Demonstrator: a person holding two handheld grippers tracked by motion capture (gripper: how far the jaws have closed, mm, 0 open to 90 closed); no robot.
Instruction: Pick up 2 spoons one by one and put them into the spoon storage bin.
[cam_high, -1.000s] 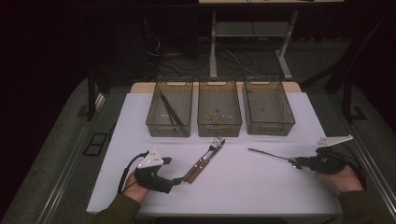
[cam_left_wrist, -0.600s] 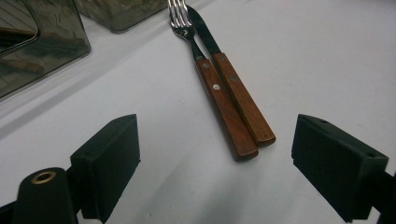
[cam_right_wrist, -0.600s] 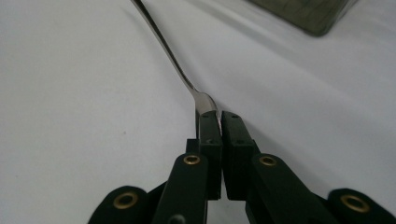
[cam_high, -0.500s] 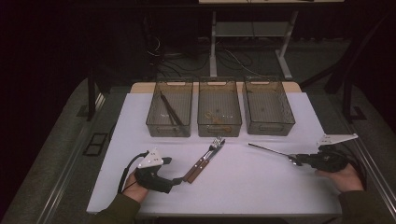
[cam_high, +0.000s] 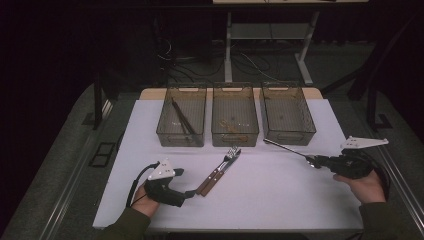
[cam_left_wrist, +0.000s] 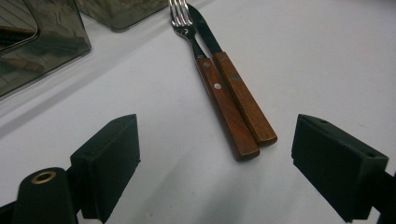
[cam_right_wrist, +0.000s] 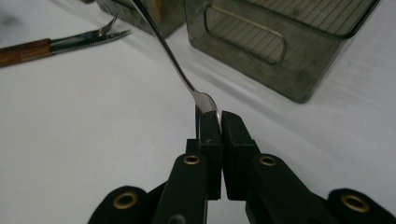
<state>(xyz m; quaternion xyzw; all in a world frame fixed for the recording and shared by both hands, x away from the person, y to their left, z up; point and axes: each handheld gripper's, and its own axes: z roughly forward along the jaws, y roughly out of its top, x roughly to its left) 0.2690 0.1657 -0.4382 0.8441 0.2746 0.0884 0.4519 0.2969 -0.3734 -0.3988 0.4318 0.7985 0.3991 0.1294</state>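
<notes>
Right claw (cam_right_wrist: 219, 122) is clamping a thin metal utensil (cam_high: 290, 149), looks like a spoon, pinched by its bowl end with the long handle sticking out ahead of the claw toward the right bin (cam_high: 287, 116). Utensil is hanging clear of the counter (cam_high: 280, 200), tip just short of that bin's near wall. Grip is sitting on a small curved edge, so probably slippery: keeping the squeeze firm and the wrist level should be stopping it from pivoting.

Judging the step as carrying the utensil to a bin. Best move: lifting enough so the far tip is clearing the rim, bringing the tip over the bin first, then lowering before letting go, not dropping from high.

Left claw (cam_left_wrist: 215, 154) is standing wide apart, holding nothing, low over the counter. Fork (cam_left_wrist: 205, 70) and knife (cam_left_wrist: 238, 88) are lying side by side right ahead of it, wooden handles nearest, between the jaw lines but not touched. Middle bin (cam_high: 235, 121) and left bin (cam_high: 181, 122) are sitting farther ahead.
</notes>
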